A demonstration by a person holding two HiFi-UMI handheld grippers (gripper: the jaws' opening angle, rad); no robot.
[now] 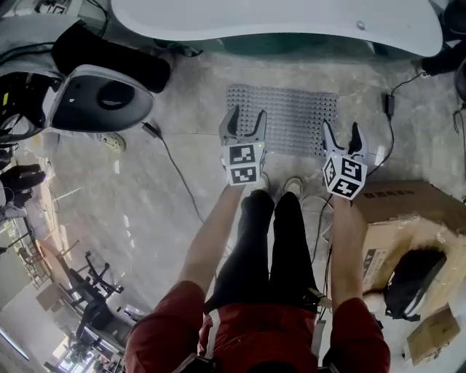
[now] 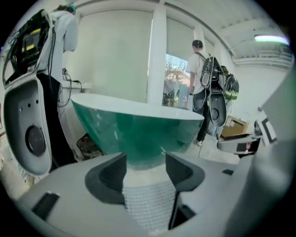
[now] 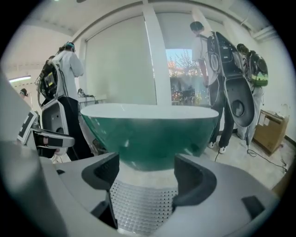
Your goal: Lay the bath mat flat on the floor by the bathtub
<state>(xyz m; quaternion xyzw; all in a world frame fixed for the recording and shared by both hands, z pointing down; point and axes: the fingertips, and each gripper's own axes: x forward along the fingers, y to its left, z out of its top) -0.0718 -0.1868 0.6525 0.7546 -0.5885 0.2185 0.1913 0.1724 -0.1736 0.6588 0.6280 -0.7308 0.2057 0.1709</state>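
Mat [image 1: 291, 116] flat; left tongs [image 1: 247, 114], right tongs [image 1: 341, 129] apart

No word, brand or number can be read. A line of dark print is seen on the cardboard box [image 1: 415, 218] just right of the right gripper [image 1: 341, 127], but it is too small to be made out. Only black-and-white square patterns, no letters, are shown on the marker cubes [image 1: 243, 164] of that gripper and the left gripper [image 1: 247, 113].

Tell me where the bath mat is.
Head view, centre: the bath mat lies flat on the floor beside the bathtub, the left gripper and right gripper over its near corners.
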